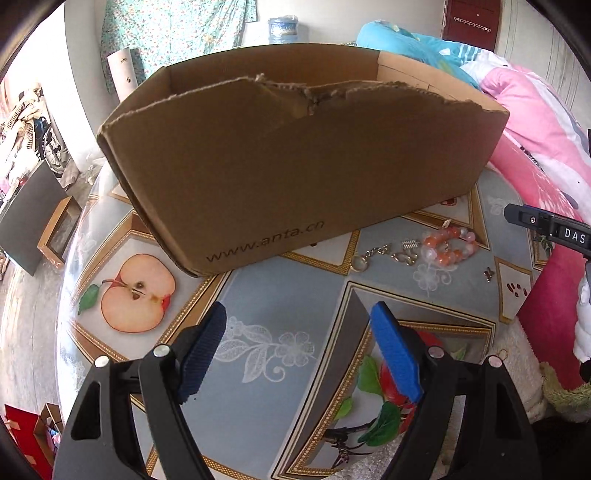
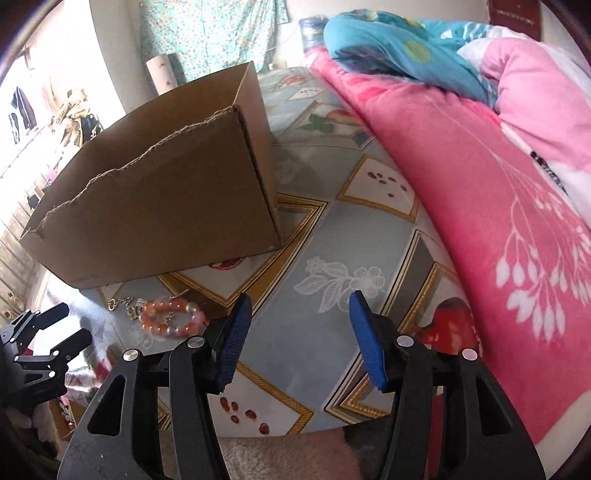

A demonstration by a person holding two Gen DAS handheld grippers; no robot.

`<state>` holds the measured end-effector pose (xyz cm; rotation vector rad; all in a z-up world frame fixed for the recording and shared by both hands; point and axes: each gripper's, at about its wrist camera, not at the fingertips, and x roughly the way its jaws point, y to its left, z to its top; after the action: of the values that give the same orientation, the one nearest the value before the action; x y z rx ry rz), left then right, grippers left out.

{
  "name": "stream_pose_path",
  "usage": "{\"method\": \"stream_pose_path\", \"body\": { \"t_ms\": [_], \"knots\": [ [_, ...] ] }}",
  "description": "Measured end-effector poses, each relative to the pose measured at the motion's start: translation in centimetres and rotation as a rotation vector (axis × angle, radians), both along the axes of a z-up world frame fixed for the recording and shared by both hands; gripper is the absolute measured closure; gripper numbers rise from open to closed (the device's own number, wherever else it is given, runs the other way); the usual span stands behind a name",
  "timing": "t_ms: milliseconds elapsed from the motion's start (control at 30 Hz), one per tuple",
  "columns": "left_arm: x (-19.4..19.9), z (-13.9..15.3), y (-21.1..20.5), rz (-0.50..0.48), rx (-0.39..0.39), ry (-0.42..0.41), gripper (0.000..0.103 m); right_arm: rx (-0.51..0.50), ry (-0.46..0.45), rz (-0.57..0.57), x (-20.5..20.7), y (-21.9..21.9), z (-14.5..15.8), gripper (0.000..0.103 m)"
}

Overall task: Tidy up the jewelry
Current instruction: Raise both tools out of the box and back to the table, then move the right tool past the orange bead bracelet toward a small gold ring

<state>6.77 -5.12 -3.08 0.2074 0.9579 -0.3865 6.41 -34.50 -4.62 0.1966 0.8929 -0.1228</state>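
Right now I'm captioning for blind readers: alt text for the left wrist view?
An open blue-padded left gripper hovers empty over a fruit-patterned tablecloth, facing a torn brown cardboard box. An orange beaded bracelet and metal trinkets lie right of it.

A lived-in home bedroom: a pink floral quilt (image 2: pixel 498 192) and blue bedding (image 2: pixel 399 44) heaped along the right edge of a fruit-print tablecloth (image 1: pixel 295 295), floral curtain (image 1: pixel 177 33) behind.
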Motion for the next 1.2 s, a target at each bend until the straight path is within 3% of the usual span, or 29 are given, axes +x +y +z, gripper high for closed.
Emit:
{"method": "stream_pose_path", "body": {
  "t_ms": [233,433,533,633,867,967,1200],
  "knots": [
    [0.7,-0.9,-0.1,0.010,0.025,0.025,0.023,-0.101,-0.025,0.027,1.8,0.9,-1.0,0.050],
    [1.4,-1.3,-0.2,0.032,0.032,0.040,0.005,-0.146,-0.038,0.051,2.7,1.4,-1.4,0.042],
    [1.4,-1.4,-0.1,0.033,0.027,0.032,0.005,-0.153,-0.032,0.076,3.0,1.5,-1.5,0.037],
    [1.3,-1.4,0.1,0.033,0.026,0.032,0.005,-0.100,-0.028,0.085,3.2,0.6,-1.5,0.033],
    [0.9,-1.7,0.3,0.051,0.024,0.025,0.005,0.157,-0.025,0.140,4.2,-2.7,-1.1,0.015],
    [0.0,-1.7,0.4,0.066,0.022,0.013,0.005,0.199,-0.024,0.154,4.3,-3.5,-0.8,0.014],
    [-0.1,-1.5,0.6,0.067,0.021,0.012,0.005,0.190,-0.063,0.110,2.4,-3.8,1.6,0.015]
  ]
}}
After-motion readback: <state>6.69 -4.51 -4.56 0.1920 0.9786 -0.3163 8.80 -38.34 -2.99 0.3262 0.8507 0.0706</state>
